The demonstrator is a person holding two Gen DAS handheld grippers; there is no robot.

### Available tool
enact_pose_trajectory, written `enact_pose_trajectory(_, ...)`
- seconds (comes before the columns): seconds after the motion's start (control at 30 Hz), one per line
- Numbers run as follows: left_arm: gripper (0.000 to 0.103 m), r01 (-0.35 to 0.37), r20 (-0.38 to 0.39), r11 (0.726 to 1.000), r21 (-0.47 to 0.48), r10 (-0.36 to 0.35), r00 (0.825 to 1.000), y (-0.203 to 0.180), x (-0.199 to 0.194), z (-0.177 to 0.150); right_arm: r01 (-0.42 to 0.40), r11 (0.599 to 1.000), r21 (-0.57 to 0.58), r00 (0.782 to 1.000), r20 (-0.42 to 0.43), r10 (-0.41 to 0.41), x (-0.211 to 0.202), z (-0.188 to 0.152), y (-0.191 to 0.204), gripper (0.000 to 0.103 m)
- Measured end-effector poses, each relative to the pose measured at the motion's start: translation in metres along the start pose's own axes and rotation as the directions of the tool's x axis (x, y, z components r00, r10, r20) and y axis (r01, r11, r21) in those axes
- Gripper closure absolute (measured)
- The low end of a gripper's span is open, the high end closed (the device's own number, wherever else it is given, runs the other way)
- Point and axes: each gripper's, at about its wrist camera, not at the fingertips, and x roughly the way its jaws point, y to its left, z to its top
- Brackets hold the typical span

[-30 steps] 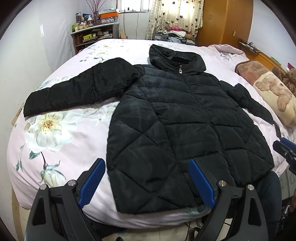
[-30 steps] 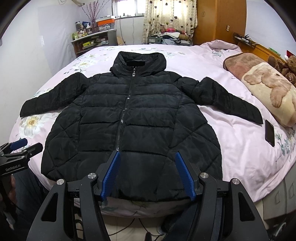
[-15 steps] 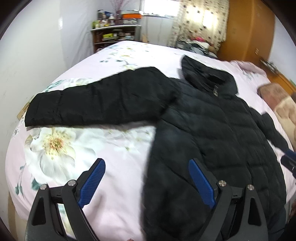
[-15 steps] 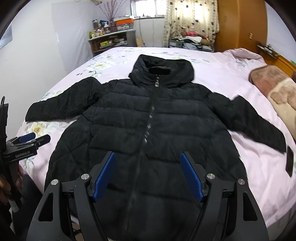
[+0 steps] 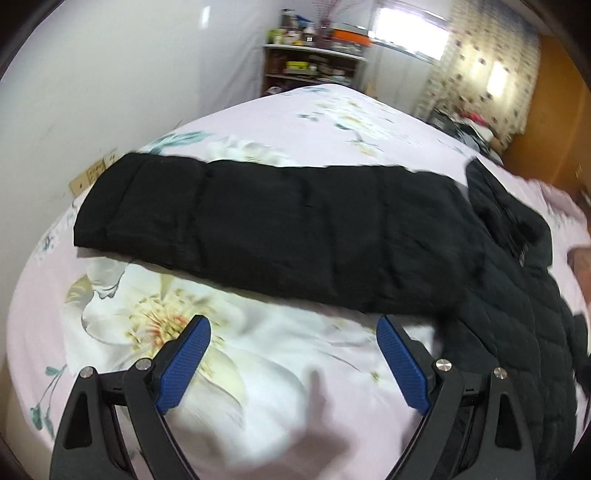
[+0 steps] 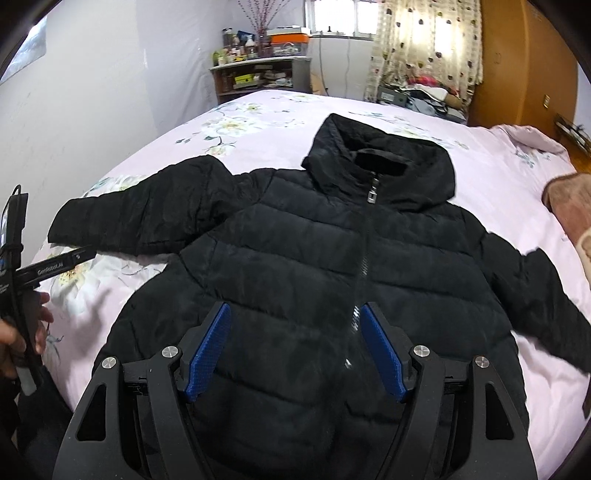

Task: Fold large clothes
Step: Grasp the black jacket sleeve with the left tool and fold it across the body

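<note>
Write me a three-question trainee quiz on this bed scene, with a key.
1. True or false: the black puffer jacket is zipped shut.
2. The left gripper points toward: A hood, B a sleeve, C the hem.
3. Fill in: the jaws of both the left gripper and the right gripper are ____.

Key: 1 true; 2 B; 3 open, holding nothing.

Window (image 6: 334, 22) daylight, motion blur, fisheye edges
</note>
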Motion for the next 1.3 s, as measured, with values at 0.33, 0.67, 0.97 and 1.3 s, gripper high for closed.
enact_pose_trajectory(0.33, 0.011, -0.006, 0.008, 0.969, -0.245, 0.008, 1.000, 0.064, 0.041, 0.016, 0.020, 1.000, -0.025, 1.000, -0.021, -0.020, 0.034, 0.017, 0.005, 0.031)
enact_pose_trajectory(0.67, 0.075, -0.024, 0.070, 0.978, -0.208, 0.040, 0.997, 0.064, 0.044, 0.036, 0.066, 0.998, 0.002, 0.995, -0.068, -0.066, 0.057, 0.017, -0.021, 0.031)
enact_pose_trajectory(0.97, 0.088, 0.103, 0.188, 0.992, -0.071, -0.089, 0.978, 0.023, -0.026, 0.071, 0.058, 0.998, 0.027, 0.996, -0.075, -0.056, 0.052, 0.010, -0.037, 0.031)
enact_pose_trajectory(1.3, 0.090, 0.336, 0.226, 0.932, 0.134, -0.359, 0.906, -0.076, -0.099, 0.104, 0.121, 0.986, 0.118, 0.992, -0.048, -0.116, 0.009, 0.003, -0.077, 0.031)
